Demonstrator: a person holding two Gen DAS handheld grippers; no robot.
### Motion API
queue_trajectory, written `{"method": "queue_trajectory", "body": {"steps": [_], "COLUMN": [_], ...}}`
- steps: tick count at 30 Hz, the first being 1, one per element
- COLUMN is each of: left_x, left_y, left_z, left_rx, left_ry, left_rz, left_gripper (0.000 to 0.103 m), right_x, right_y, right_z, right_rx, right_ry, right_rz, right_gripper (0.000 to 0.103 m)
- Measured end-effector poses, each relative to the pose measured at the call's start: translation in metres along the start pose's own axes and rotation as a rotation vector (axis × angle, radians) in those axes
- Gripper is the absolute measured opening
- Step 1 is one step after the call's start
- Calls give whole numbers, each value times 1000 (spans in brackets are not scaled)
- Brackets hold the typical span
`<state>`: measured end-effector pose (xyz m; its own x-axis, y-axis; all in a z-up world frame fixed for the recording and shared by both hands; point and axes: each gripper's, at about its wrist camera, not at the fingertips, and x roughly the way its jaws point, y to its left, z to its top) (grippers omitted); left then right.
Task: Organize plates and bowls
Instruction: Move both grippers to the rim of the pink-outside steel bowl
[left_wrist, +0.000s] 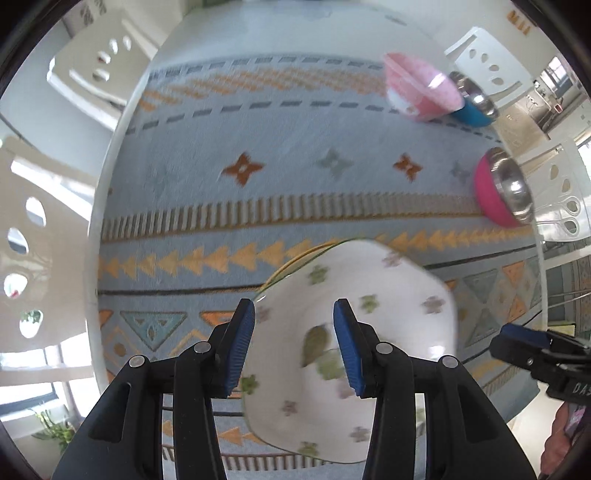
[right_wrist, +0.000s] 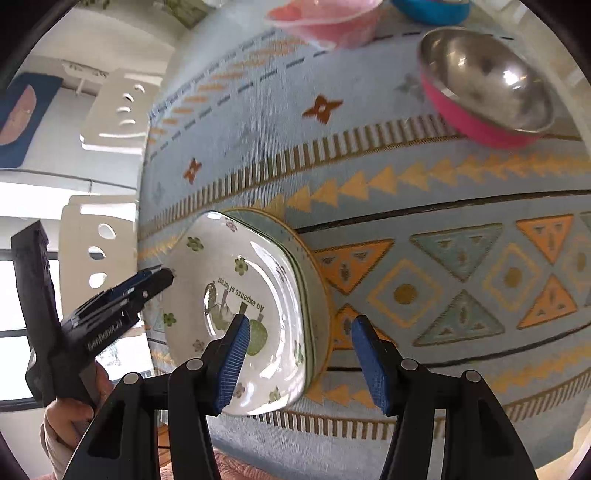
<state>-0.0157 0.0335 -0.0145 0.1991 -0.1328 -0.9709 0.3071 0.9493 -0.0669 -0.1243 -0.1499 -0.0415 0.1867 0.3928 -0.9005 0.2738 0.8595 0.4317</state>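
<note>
A white floral plate (left_wrist: 369, 332) (right_wrist: 255, 280) lies on top of a green-rimmed plate (right_wrist: 312, 295) on the patterned tablecloth. My left gripper (left_wrist: 293, 347) is open and empty, its fingers hovering over the plate's near edge. My right gripper (right_wrist: 299, 365) is open and empty, above the plates' right edge. A magenta steel bowl (left_wrist: 502, 188) (right_wrist: 487, 96), a pink bowl (left_wrist: 421, 88) (right_wrist: 328, 18) and a blue steel bowl (left_wrist: 474, 103) (right_wrist: 432, 9) stand at the table's far side. The left gripper also shows in the right wrist view (right_wrist: 155, 277), and the right gripper in the left wrist view (left_wrist: 517, 343).
White plastic chairs (left_wrist: 92, 70) (right_wrist: 118, 110) stand around the table. The blue patterned tablecloth (left_wrist: 258, 129) (right_wrist: 443, 258) covers the table top. The table edge runs along the left side in both views.
</note>
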Motion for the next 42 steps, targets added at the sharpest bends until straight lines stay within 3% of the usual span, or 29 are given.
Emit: {"method": "queue_trajectory", "body": {"steps": [9,15,24,28,36,42], "left_x": [-24,-22,-6,5,30,62], "left_y": [-75,-105,-143,-158,-193,-198], "left_z": [-14,-8,61,80,113,125], "left_rx": [82,124,171,158,159,66], "left_ry": [-53,-50,-65,-31,2,73], "left_rz": [-19,-43,-144,-183,-184,-203], "left_gripper": [43,43,43,43,43,43], "right_x": [-39,-37,-55,-62,-61,-48], "right_y": [-43,-69,-87,-103,-135,-156], "right_z": [-26,-25,31,55,93,128], "right_rx": [13,39,72,122,180,128], "right_ry": [-44,-21,-45,-63,-71,-12], "right_rz": [6,18,-24,-49,-59,-64], "right_gripper": [57,57,57,57,57,57]}}
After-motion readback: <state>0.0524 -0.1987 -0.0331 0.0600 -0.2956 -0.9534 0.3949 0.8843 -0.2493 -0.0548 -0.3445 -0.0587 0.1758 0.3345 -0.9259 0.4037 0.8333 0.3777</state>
